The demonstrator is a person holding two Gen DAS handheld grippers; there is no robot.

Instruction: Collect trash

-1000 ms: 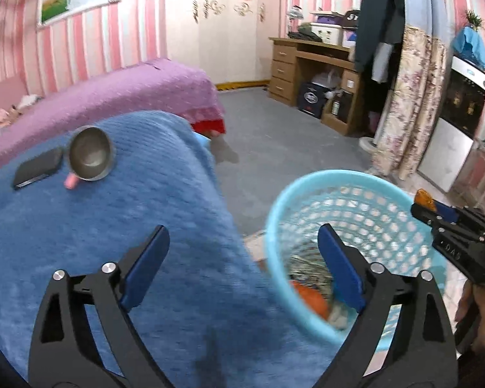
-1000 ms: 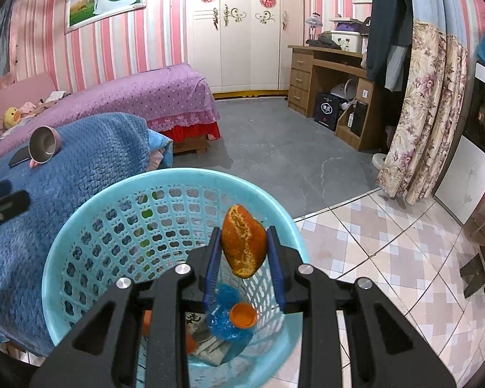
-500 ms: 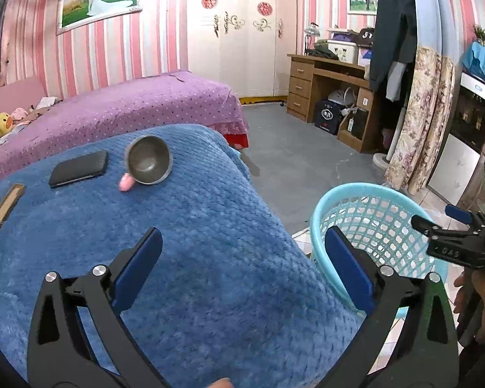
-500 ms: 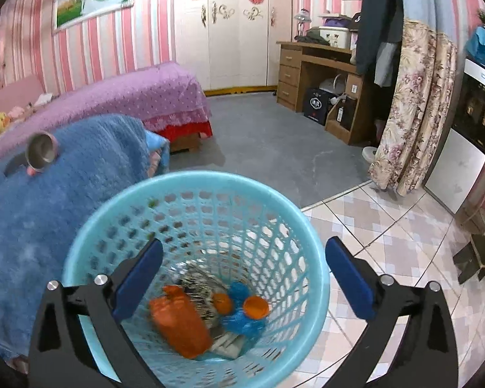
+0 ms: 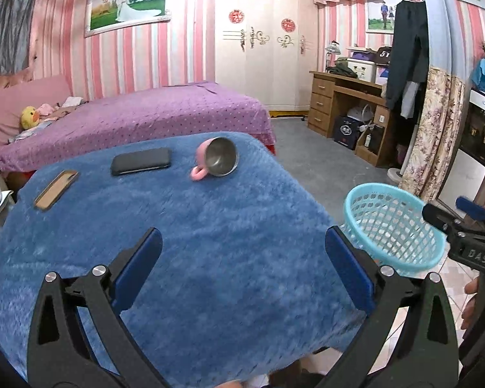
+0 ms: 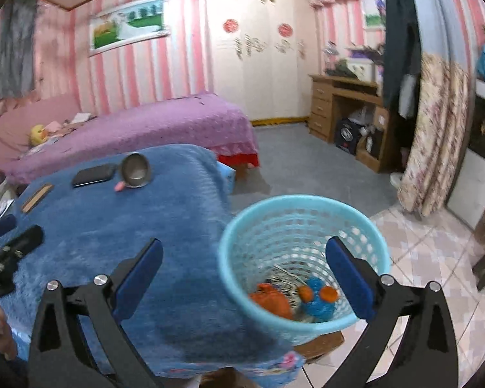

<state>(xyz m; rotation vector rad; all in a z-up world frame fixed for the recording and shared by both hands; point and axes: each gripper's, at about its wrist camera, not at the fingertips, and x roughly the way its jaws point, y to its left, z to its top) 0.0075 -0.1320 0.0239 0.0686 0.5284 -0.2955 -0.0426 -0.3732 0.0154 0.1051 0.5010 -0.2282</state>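
Note:
A light blue mesh basket (image 6: pixel 307 226) stands on the floor by the blue blanket-covered table (image 6: pixel 145 242); it also shows in the left wrist view (image 5: pixel 391 226). Inside lie an orange peel (image 6: pixel 271 300), blue wrappers with orange caps (image 6: pixel 317 297) and striped paper. My right gripper (image 6: pixel 242 268) is open and empty, above the basket's left rim and the table edge. My left gripper (image 5: pixel 242 262) is open and empty over the blue table (image 5: pixel 210 226).
On the table lie a pink metal cup on its side (image 5: pixel 218 160), a black case (image 5: pixel 141 161) and a brown flat item (image 5: pixel 56 189). A purple bed (image 5: pixel 145 113) stands behind, a wooden desk (image 5: pixel 349 106) and curtain (image 5: pixel 436 135) to the right.
The right gripper opened and dropped the orange peel into the basket, then drew back leftward. The left gripper moved back and left from the basket over the table.

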